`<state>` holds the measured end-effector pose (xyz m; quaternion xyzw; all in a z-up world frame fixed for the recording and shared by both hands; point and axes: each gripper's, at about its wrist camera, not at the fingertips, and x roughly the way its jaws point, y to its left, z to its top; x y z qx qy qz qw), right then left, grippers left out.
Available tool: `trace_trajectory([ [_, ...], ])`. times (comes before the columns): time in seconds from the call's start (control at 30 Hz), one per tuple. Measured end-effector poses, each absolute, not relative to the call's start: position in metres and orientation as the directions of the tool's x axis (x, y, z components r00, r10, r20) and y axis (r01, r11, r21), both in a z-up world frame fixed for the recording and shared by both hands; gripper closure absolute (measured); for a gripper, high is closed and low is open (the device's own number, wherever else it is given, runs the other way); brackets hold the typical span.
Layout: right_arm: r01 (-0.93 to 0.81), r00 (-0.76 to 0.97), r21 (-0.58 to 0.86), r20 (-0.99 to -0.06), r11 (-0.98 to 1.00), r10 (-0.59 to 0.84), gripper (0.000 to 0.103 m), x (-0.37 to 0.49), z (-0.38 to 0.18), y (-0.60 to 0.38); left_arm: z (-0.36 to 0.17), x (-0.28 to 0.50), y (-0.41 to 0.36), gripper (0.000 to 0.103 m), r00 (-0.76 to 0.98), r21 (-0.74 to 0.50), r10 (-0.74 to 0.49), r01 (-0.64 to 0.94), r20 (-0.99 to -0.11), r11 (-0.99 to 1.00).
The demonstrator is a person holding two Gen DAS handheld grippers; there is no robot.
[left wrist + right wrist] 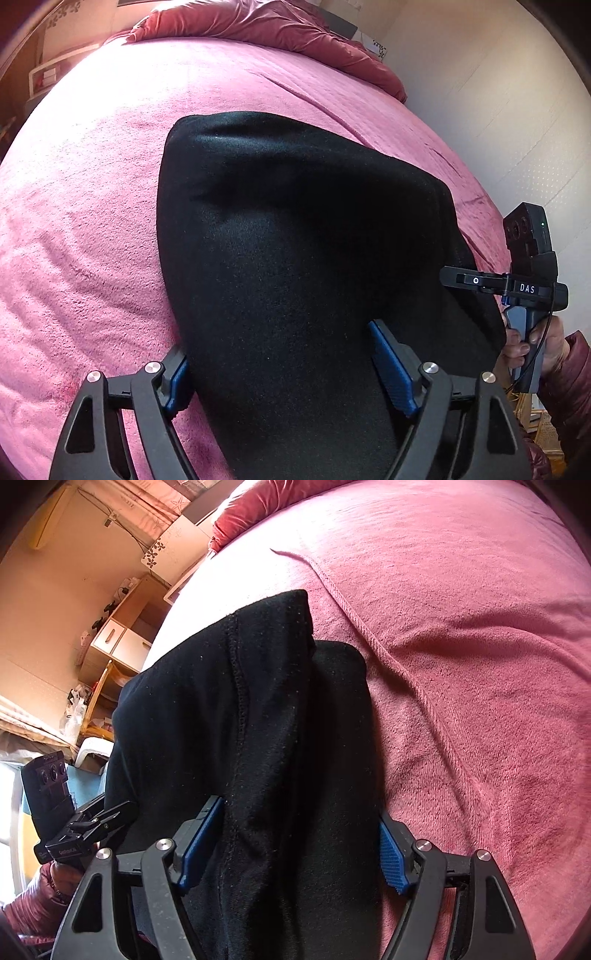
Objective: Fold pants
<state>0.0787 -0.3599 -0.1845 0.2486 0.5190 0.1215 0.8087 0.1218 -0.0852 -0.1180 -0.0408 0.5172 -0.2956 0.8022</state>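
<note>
Bedroom; one bed (92, 229) under a pink fleece blanket, one red duvet (258, 26) bunched at its far edge. One pair of black pants (295, 240), lifted at the near edge, draped between two grippers. Left gripper (279, 373) spread, cloth between fingers; grip unclear. Right gripper (295, 849) likewise. Cloth blocks both views. One wooden desk (122, 627) beside the bed.

Black pants (266, 716) bunched between the blue pads (393, 860) of the right tool (295, 849), filling the gap, stitched seam running forward from the near pad. Pink blanketed bed (461, 664) ahead and right. Left tool (88, 830) off to the left, touching the fabric's edge.
</note>
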Motion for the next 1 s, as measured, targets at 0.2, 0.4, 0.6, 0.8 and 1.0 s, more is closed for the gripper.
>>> trace_trajectory([
  [0.2,0.064,0.442,0.525,-0.777,0.849,0.448,0.027,0.077,-0.187,-0.358,-0.124,0.126,-0.082,0.024,0.237,-0.441,-0.553,0.395,-0.799,0.806],
  [0.4,0.084,0.451,0.550,-0.765,0.831,0.461,0.024,0.073,-0.190,-0.359,-0.113,0.114,-0.089,0.022,0.284,-0.349,-0.464,0.374,-0.839,0.859],
  [0.6,0.073,0.452,0.537,-0.769,0.841,0.452,0.024,0.069,-0.189,-0.355,-0.111,0.101,-0.091,0.021,0.301,-0.348,-0.475,0.389,-0.827,0.853],
  [0.8,0.075,0.436,0.517,-0.786,0.853,0.438,0.025,0.072,-0.184,-0.345,-0.129,0.111,-0.080,0.018,0.190,-0.484,-0.552,0.309,-0.812,0.818],
  [1.0,0.077,0.442,0.495,-0.795,0.865,0.416,0.028,0.076,-0.181,-0.339,-0.125,0.105,-0.086,0.023,0.217,-0.454,-0.547,0.361,-0.808,0.814],
])
